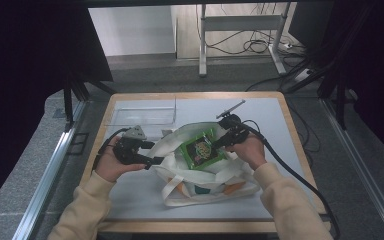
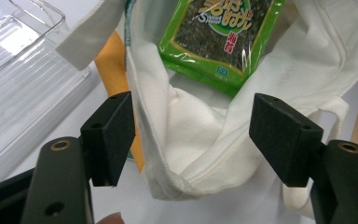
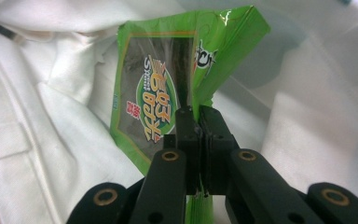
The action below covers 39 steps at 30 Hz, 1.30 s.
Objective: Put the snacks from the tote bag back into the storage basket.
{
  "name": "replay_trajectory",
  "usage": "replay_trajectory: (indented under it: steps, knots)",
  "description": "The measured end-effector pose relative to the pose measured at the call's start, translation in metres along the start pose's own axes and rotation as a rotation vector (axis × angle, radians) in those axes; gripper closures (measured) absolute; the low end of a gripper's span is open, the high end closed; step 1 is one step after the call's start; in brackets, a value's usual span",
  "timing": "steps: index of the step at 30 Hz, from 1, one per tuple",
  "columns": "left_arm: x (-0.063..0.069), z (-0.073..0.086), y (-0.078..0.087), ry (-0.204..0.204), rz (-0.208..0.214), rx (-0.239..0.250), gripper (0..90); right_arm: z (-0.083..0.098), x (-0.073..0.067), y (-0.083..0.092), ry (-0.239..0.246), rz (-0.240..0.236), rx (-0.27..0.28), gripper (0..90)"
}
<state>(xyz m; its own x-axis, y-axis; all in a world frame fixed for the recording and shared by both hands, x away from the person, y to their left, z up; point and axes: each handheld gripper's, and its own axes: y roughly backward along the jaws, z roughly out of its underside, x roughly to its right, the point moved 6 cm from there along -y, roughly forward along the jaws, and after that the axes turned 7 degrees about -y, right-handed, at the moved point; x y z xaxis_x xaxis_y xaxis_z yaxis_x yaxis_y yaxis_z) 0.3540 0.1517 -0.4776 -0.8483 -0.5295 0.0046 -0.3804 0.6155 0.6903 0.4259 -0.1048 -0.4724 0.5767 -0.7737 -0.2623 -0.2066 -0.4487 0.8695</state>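
With the green seaweed packet (image 3: 168,93) clenched in the right gripper (image 3: 198,114), the white tote bag's (image 1: 205,175) rim should be held wide by the released left gripper (image 2: 193,140).

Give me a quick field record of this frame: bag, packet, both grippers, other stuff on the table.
bag: white cloth bag lying on the table, mouth open
packet: green snack packet over the bag's mouth
right gripper: shut on the packet's edge
left gripper: jaws open, bag's rim between them, pads not pressing
tray: clear plastic tray at the table's far left, nothing visible inside
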Motion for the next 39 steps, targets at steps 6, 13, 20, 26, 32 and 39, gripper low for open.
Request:
replay_trajectory:
  steps: [6, 13, 20, 26, 32, 39]
  knots:
    - [-0.002, 0.001, 0.002, -0.010, -0.002, -0.004, 31.2, -0.003, 0.000, 0.014, 0.052, 0.008, 0.028, 86.7]
    - [-0.002, 0.000, 0.001, -0.008, -0.002, -0.004, 31.1, -0.009, 0.004, 0.032, 0.088, 0.012, 0.073, 87.2]
    - [-0.002, 0.001, 0.003, 0.010, -0.002, 0.010, 31.0, -0.010, 0.004, 0.047, 0.143, 0.019, 0.112, 87.2]
    - [-0.004, 0.001, 0.005, -0.003, -0.005, 0.009, 31.0, -0.012, 0.006, 0.058, 0.166, 0.000, 0.144, 87.2]
    - [-0.003, 0.001, 0.003, -0.008, -0.003, 0.004, 30.9, -0.012, 0.004, 0.062, 0.208, -0.011, 0.158, 87.1]
    - [-0.003, -0.001, 0.005, -0.002, -0.010, 0.008, 30.9, -0.013, 0.003, 0.063, 0.256, -0.012, 0.175, 87.1]
